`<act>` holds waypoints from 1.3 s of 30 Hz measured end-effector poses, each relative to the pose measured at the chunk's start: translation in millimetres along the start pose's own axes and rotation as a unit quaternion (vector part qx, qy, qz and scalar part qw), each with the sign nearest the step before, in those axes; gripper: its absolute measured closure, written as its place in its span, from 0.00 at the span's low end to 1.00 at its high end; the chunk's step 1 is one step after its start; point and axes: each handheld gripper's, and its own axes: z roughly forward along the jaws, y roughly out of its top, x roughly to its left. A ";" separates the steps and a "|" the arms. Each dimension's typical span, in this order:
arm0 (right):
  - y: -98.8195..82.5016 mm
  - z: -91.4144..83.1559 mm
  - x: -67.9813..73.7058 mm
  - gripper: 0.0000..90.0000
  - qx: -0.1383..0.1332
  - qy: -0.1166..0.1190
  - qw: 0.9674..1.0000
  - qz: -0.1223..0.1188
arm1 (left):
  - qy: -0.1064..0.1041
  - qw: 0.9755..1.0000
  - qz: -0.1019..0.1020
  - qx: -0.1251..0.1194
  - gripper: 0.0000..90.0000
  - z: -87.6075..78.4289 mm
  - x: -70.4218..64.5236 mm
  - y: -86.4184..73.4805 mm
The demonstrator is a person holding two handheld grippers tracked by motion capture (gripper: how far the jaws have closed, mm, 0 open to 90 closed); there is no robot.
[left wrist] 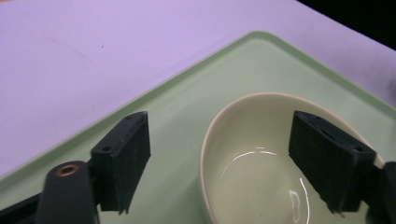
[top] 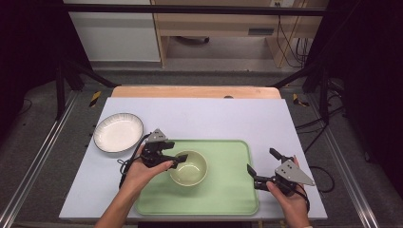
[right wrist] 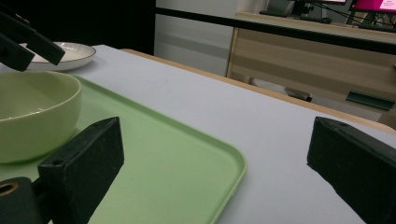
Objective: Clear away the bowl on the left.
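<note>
1. Two hand-held grippers over a table with a pale lilac cover (top: 214,114); a green tray (top: 228,190) lies near the front edge, right of centre.
2. Green bowl (top: 189,167) stands upright in the left half of the tray, nearer the tray's far edge than its front edge. Inside looks bare and glossy.
3. Left gripper (top: 177,159) sits at the bowl's left rim, held from the front-left by the person's left hand (top: 142,173).
4. Left gripper view: fingers spread wide, straddling the bowl's rim (left wrist: 210,135). One pad (left wrist: 123,163) hangs outside the bowl over the tray floor, the other (left wrist: 329,161) inside over the hollow. Neither pad presses on the wall; a clear gap shows on the outer side.
5. Right gripper (top: 262,165) is held level at the tray's right edge, well apart from the bowl, in the right hand (top: 290,202) near the front right corner of the table.
6. Right gripper view: fingers spread wide, nothing between them. One pad (right wrist: 86,165) hangs over the tray's surface, the other (right wrist: 355,161) over the lilac cover beyond the tray's rim.
7. White plate (top: 118,132) rests on the cover near the left edge, just beyond the tray's far left corner, not touching it.
</note>
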 end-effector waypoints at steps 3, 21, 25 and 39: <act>0.1 0.0 0.0 0.04 0.000 0.000 1.000 0.000 | -0.010 1.000 0.011 -0.017 0.16 -2.8 -1.2 0.5; 0.5 -0.4 -0.3 0.04 -0.003 0.000 1.000 -0.001 | -0.024 0.995 0.043 -0.082 0.07 -16.4 -3.7 1.7; 0.6 -0.5 -0.3 0.04 -0.002 -0.001 1.000 -0.001 | -0.026 0.994 0.043 -0.094 0.07 -20.3 -1.7 1.4; 0.8 -0.4 -0.4 0.04 -0.003 0.000 1.000 -0.001 | -0.041 0.990 0.061 -0.120 0.04 -33.6 -3.5 1.9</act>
